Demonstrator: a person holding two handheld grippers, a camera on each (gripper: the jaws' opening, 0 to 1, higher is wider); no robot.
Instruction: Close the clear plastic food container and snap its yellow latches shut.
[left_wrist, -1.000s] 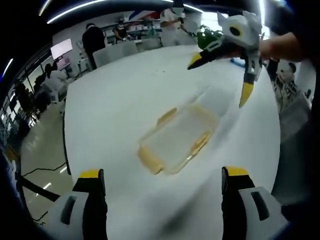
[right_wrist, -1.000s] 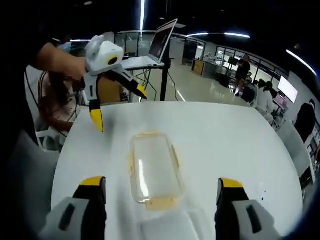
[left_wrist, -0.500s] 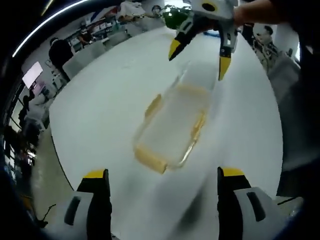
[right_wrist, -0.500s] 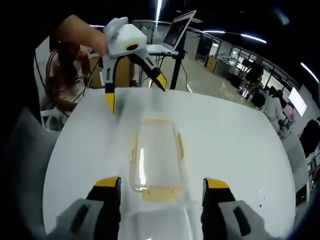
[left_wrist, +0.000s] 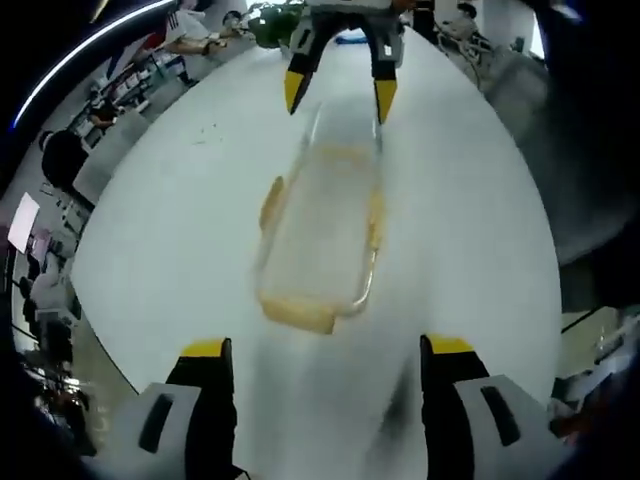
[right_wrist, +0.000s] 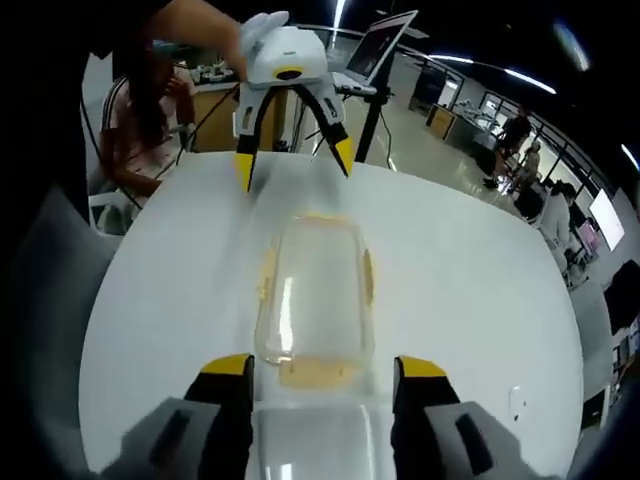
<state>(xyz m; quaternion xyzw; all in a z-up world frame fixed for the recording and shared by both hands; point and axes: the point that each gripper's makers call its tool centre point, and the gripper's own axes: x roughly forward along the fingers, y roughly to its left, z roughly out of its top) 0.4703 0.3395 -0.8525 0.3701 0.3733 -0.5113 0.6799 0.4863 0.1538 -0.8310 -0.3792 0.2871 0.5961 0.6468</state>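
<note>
An open-plan office is spreading behind a round white surface (right_wrist: 470, 270), with people sitting at desks along the far walls and a laptop (right_wrist: 385, 50) standing on a stand past the surface's far edge in the right gripper view.

The left tongs (left_wrist: 325, 350) are standing apart, their yellow-tipped jaws rising from the bottom of the left gripper view with bare white surface showing between them. The right tongs (right_wrist: 322, 367) are also standing apart in the right gripper view, and a pale translucent part, apparently the container's lid (right_wrist: 320, 440), is lying between the jaws; whether the jaws are touching it cannot be told.

Just beyond each pair of tongs, the clear plastic food container (right_wrist: 312, 300) is lying lengthwise near the middle of the surface, with yellow latches (right_wrist: 318, 375) at its ends and along its long sides. In the left gripper view the container (left_wrist: 322, 235) is blurring slightly. Each pair of tongs is appearing at the container's far end in the opposite view, hanging above the surface with jaws spread. A seated person (right_wrist: 140, 120) is showing beyond the surface's left edge.
</note>
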